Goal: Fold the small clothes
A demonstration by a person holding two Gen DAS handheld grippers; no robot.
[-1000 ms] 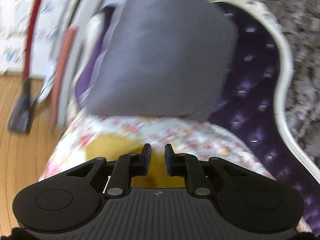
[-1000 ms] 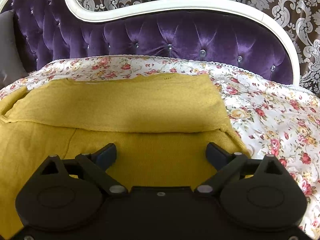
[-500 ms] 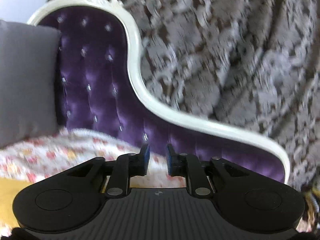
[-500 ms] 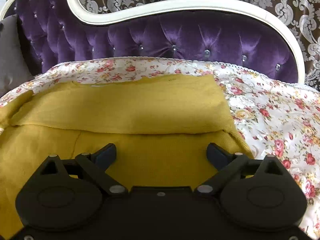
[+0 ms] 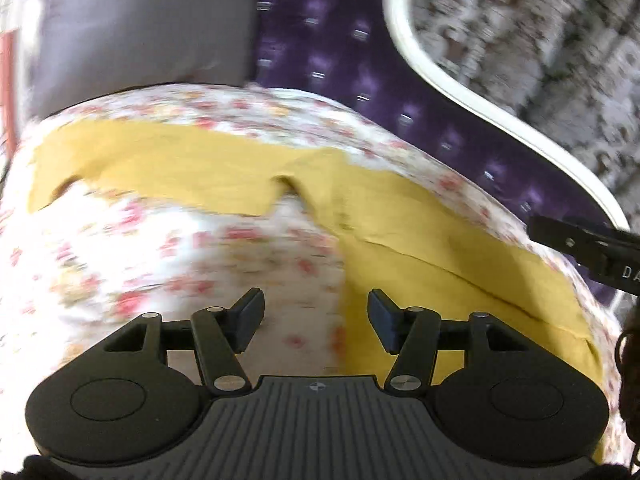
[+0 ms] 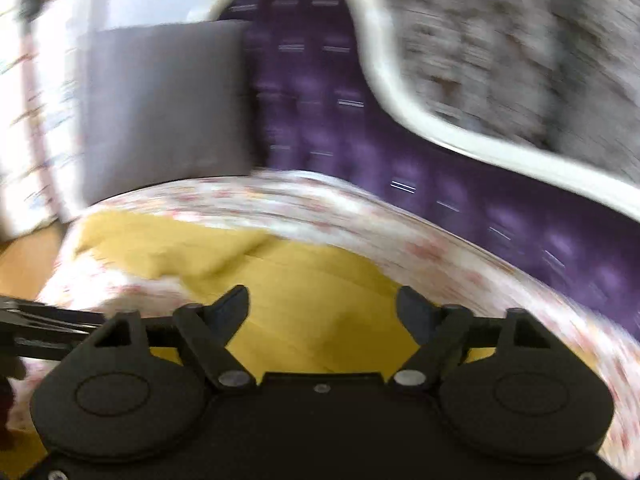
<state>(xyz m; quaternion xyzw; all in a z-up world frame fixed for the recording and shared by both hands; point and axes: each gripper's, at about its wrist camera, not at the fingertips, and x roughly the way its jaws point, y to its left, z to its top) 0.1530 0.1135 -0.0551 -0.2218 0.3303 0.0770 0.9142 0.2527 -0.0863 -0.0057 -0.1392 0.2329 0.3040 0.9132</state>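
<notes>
We see our left hand-held gripper (image 5: 316,312) opening, nothing between its jaws, the mustard-yellow knit garment (image 5: 224,168) at twelve o'clock on the floral bedspread (image 5: 120,264). Our right hand-held gripper (image 6: 322,310) is closing, empty, above that garment.

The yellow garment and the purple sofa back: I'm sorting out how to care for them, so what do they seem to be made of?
The yellow garment looks like a soft, matte knit or jersey: no sheen, and it lies limp with gentle folds, though blur hides the weave. The purple sofa back looks like velvet: deep pile with light patches, buttoned with shiny studs, inside a glossy white frame, probably painted wood.
</notes>
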